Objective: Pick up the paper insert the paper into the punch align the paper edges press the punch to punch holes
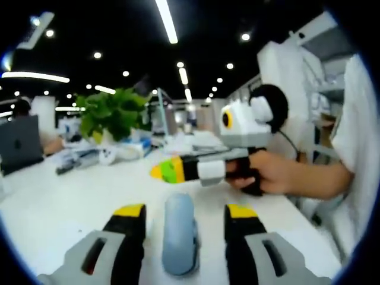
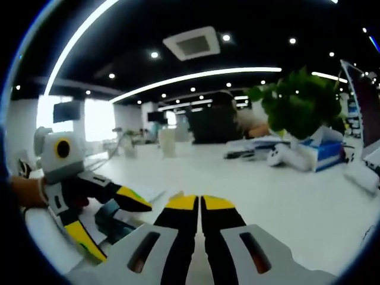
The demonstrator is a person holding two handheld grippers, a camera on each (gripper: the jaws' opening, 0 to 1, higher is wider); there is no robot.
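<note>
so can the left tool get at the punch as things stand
Probably yes. The left tool is open, and the blue-grey punch lies on the white table right between its jaws with nothing over it. The right tool hovers farther back, off that path.

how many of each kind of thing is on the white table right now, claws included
claws: 2 (left claw, right claw)
hole punch: 1 (blue-grey punch between the left claw's jaws)
potted plant: 1 (green plant)
laptop: 1 (dark laptop)
total: 5
The clutter beside the plant is too blurred to sort, so it is left out.
</note>
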